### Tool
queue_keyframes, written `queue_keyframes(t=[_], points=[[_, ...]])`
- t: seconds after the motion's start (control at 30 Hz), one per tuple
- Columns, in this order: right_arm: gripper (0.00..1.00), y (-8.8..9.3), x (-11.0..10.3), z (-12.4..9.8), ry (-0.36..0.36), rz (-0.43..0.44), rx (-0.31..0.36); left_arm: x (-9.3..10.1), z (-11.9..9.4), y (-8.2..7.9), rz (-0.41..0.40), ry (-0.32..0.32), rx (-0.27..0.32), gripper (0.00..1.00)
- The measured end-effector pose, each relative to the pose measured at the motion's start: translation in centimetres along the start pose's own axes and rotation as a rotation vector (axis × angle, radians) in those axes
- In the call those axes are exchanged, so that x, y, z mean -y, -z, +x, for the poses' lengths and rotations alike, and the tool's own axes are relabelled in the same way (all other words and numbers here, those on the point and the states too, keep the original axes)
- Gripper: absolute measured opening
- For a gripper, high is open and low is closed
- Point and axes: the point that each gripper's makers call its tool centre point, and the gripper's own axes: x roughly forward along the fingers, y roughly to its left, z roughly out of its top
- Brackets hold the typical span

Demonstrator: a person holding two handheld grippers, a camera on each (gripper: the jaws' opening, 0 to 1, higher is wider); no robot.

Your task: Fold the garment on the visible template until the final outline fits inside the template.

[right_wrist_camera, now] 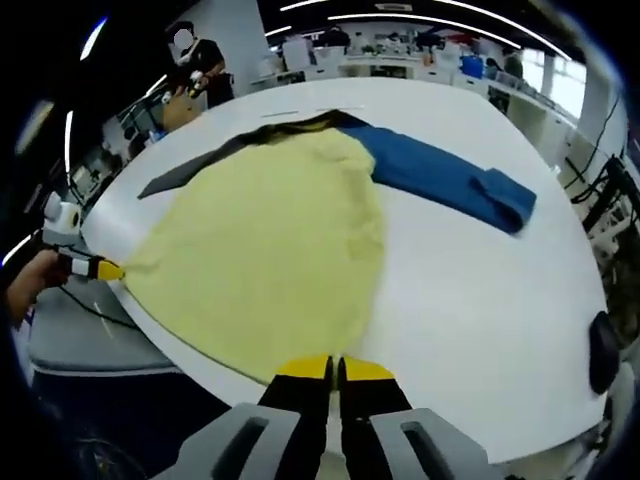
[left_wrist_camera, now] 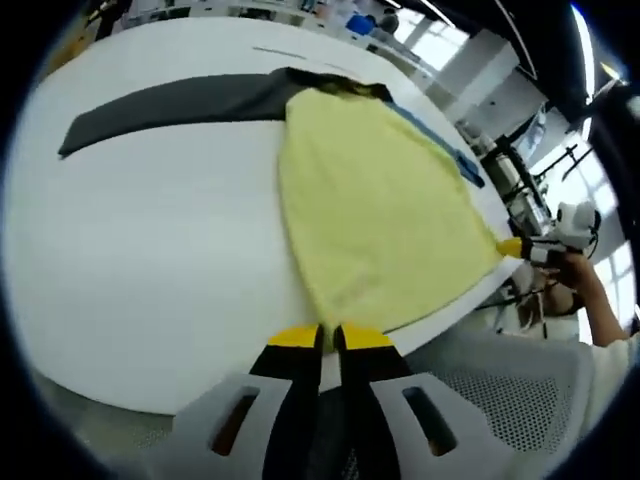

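A white tabletop (right_wrist_camera: 470, 280) carries a yellow garment (right_wrist_camera: 270, 260) spread flat near its edge, one sleeve dark grey (left_wrist_camera: 170, 105), the other blue (right_wrist_camera: 450, 180). The left gripper (left_wrist_camera: 330, 338) and right gripper (right_wrist_camera: 335, 368) each have their fingers clenched on a corner of the garment's hem.

White round desk (right_wrist_camera: 470, 300); bright windows (left_wrist_camera: 590, 175) along one side; cluttered benches (right_wrist_camera: 400, 62) behind; ceiling strip lights (right_wrist_camera: 400, 12).
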Motion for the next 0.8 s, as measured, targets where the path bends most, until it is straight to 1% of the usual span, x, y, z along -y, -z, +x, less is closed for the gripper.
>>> queue_keyframes(t=[0.03, 0.07, 0.1, 0.13, 0.2, 0.23, 0.27, 0.3, 0.33, 0.4, 0.47, 0.5, 0.53, 0.57, 0.6, 0.67, 0.73, 0.8], points=[[0.00, -0.1, -0.1, 0.0, -0.010, -0.007, 0.009, 0.1, -0.1, -0.4, 0.025, 0.005, 0.025, 0.14], [0.03, -0.2, -0.2, -0.1, -0.014, -0.009, 0.015, 0.2, -0.1, -0.7, 0.043, 0.005, 0.037, 0.18], [0.06, -0.5, -0.3, -0.2, -0.018, -0.008, 0.032, 0.3, -0.2, -1.2, 0.102, 0.011, 0.059, 0.23], [0.12, -0.9, -0.3, -0.3, -0.023, -0.016, 0.051, 0.3, -0.3, -1.6, 0.132, 0.007, 0.078, 0.25], [0.19, -1.6, -0.6, -0.5, -0.044, -0.002, 0.091, 0.5, -0.4, -2.2, 0.182, 0.008, 0.105, 0.31], [0.22, -2.0, -0.9, -0.6, -0.073, 0.017, 0.111, 0.8, -0.5, -2.5, 0.214, 0.015, 0.114, 0.33], [0.25, -2.1, -0.9, -0.7, -0.077, 0.023, 0.116, 0.9, -0.6, -2.7, 0.229, 0.020, 0.121, 0.34], [0.28, -2.6, -0.8, -0.8, -0.079, 0.039, 0.138, 1.2, -0.6, -3.3, 0.255, 0.028, 0.149, 0.37], [0.34, -2.9, -0.7, -0.9, -0.080, 0.033, 0.150, 1.4, -0.7, -3.4, 0.264, 0.031, 0.156, 0.39], [0.40, -3.3, -0.9, -1.1, -0.093, 0.023, 0.162, 1.6, -0.8, -4.0, 0.302, 0.037, 0.175, 0.45], [0.47, -3.8, -1.1, -1.2, -0.105, 0.005, 0.177, 1.8, -1.0, -4.7, 0.322, 0.050, 0.194, 0.50], [0.51, -4.0, -1.0, -1.2, -0.103, 0.000, 0.183, 2.0, -1.2, -5.3, 0.337, 0.060, 0.216, 0.54], [0.57, -4.5, -0.9, -1.3, -0.097, -0.008, 0.197, 2.1, -1.3, -5.7, 0.346, 0.067, 0.224, 0.57], [0.60, -4.8, -0.9, -1.3, -0.100, -0.014, 0.204, 2.3, -1.5, -6.1, 0.359, 0.073, 0.235, 0.59], [0.61, -5.3, -1.0, -1.3, -0.110, -0.022, 0.212, 2.4, -1.7, -6.7, 0.363, 0.079, 0.253, 0.61], [0.63, -5.9, -1.1, -1.4, -0.120, -0.031, 0.220, 2.5, -1.9, -7.5, 0.370, 0.093, 0.268, 0.64], [0.67, -6.8, -1.3, -1.5, -0.134, -0.052, 0.240, 2.6, -2.2, -8.5, 0.375, 0.112, 0.289, 0.68], [0.70, -7.8, -1.6, -1.5, -0.151, -0.068, 0.254, 2.8, -2.3, -9.5, 0.393, 0.118, 0.303, 0.71]])
